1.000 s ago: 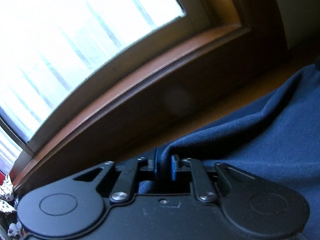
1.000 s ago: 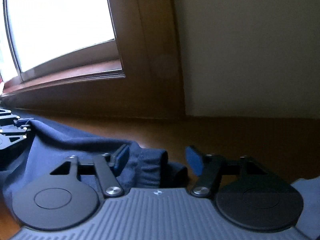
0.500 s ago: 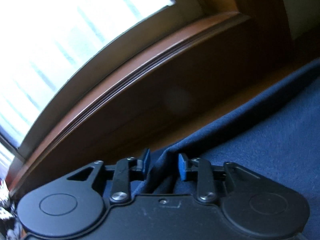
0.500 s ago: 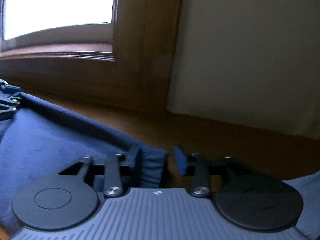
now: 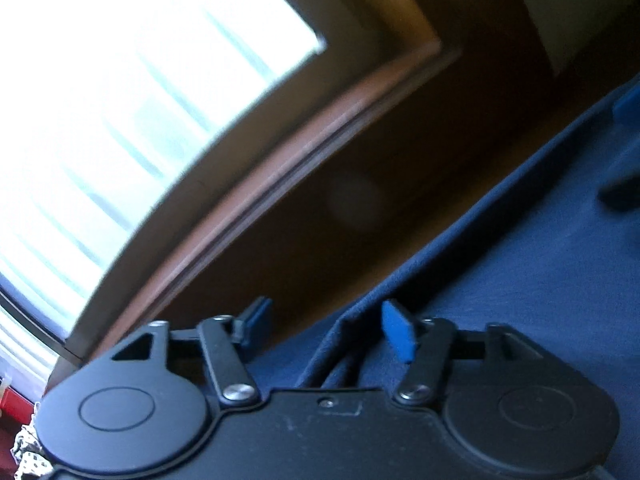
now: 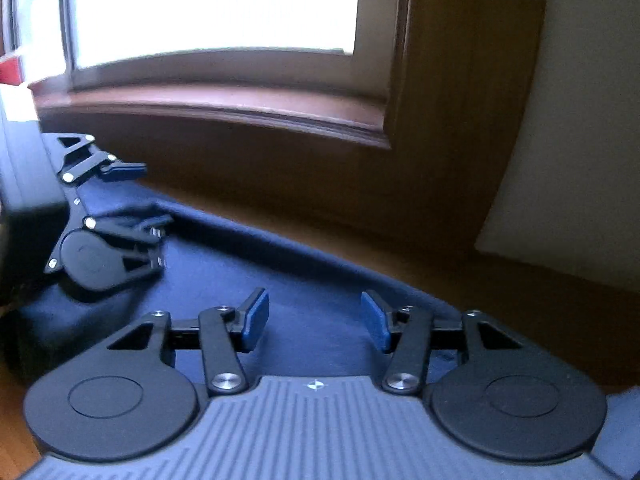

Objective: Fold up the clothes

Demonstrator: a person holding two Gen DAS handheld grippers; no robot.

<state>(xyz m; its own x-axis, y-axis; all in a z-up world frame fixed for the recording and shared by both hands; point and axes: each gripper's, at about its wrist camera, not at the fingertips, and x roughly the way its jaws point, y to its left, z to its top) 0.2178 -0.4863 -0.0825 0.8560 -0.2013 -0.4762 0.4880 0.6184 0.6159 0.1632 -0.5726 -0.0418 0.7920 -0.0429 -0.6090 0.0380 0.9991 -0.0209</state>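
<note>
A navy blue garment lies spread flat on a wooden surface, its far edge running toward the window wall. My right gripper stands open just above the cloth, nothing between its blue pads. My left gripper is open too, with a folded edge of the garment lying loose between its fingers and touching neither pad. In the right wrist view the left gripper shows at the far left, jaws apart over the cloth's corner. Blurred blue parts of the right gripper show at the left wrist view's right edge.
A bright window with a wooden sill and dark wood panelling runs behind the garment. A cream wall stands at the right. Bare wooden surface lies beyond the cloth's edge. A red object and patterned fabric sit low left.
The left gripper was shut on the navy cloth and has opened, letting it go. The right gripper narrowed on the hem, then opened wide. The cloth now lies flatter.
</note>
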